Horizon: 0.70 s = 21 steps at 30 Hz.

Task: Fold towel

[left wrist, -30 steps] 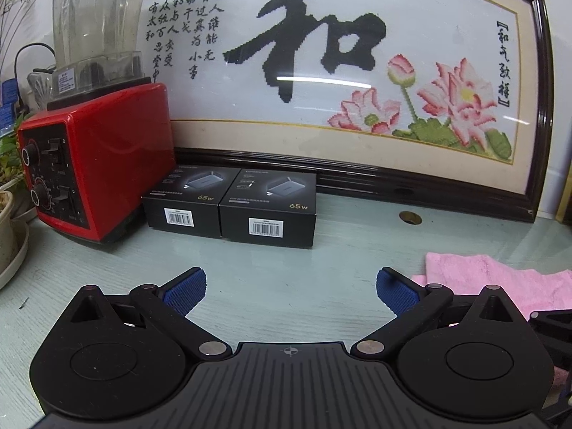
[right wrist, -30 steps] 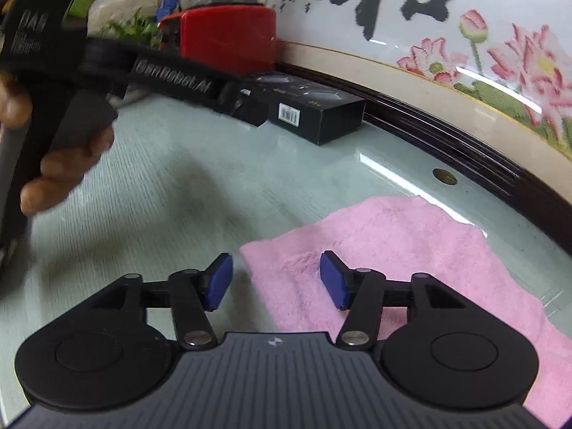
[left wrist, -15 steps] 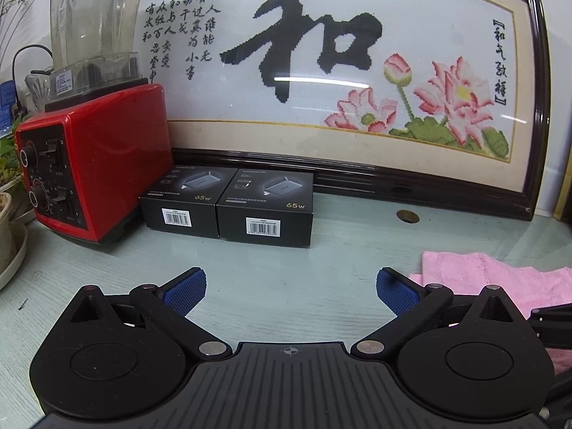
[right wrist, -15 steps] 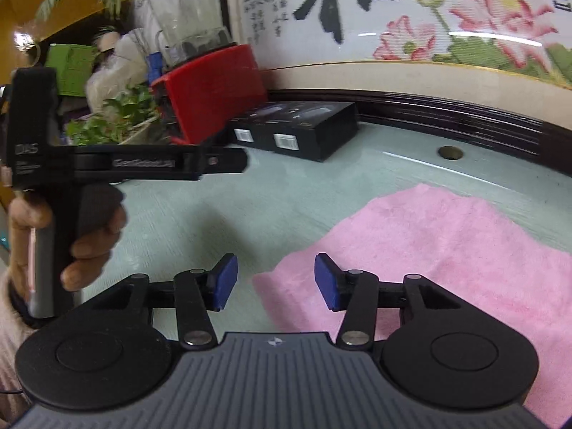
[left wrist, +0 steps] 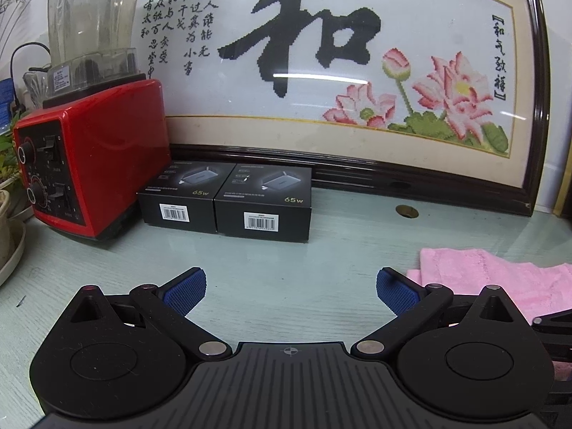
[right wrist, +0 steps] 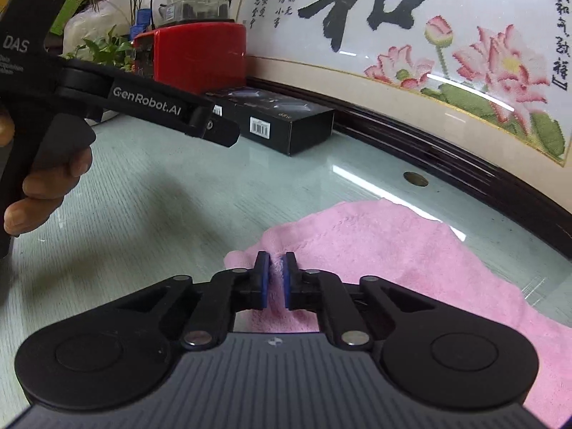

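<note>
A pink towel (right wrist: 386, 250) lies on the pale green glass tabletop (right wrist: 178, 207). My right gripper (right wrist: 275, 268) is shut on the towel's near left corner, with pink cloth pinched between its blue pads. In the left wrist view the towel (left wrist: 482, 275) shows at the right edge, with one layer lying over another. My left gripper (left wrist: 290, 286) hovers over bare table to the left of the towel, jaws wide open and nothing between them. The left gripper's body (right wrist: 143, 107), held by a hand (right wrist: 46, 186), appears in the right wrist view.
A red blender base (left wrist: 89, 168) with a clear jug stands at the back left. Two black boxes (left wrist: 225, 200) sit beside it. A large framed embroidery (left wrist: 339, 71) leans along the back edge. A coin (left wrist: 407, 211) lies near the frame. Potted plants (right wrist: 103, 46) stand far left.
The right gripper has shut on the towel's corner; its jaws stood open around that edge before. The left gripper has stayed where it was, open.
</note>
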### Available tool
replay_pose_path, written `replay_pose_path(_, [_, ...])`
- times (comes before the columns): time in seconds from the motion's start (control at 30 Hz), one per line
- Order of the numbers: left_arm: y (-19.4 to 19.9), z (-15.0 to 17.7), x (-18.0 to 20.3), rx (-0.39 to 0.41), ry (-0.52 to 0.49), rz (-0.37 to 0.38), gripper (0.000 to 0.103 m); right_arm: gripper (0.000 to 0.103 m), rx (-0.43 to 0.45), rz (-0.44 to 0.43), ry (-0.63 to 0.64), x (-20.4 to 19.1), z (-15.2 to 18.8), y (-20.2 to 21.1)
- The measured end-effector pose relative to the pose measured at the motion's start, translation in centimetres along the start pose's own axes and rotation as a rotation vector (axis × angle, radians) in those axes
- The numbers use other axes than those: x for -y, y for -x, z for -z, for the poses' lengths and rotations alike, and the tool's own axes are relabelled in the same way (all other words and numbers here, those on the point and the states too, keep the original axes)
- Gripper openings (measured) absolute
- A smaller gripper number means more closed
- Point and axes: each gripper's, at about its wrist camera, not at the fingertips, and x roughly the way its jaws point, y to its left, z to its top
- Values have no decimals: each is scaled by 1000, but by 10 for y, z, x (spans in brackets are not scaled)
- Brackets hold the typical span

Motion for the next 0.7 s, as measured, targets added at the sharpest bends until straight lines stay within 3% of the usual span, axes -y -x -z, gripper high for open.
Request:
replay_pose_path(0.2, [0,0,-4,-1,18,-7,103,7,91,-9,-19,1,-4,25])
replay_pose_path(0.3, [0,0,-5,0,21,-9,103,7,113,-62,-25,1,-4,33])
replay_pose_path(0.5, [-2,1,-3,-9,7,-14,103,9,-9,-120,44,-15,6,10])
replay_pose_path(0.7, [-3,2,0,-11,-3,-22,103,9,75,-138,47,-18,3,26])
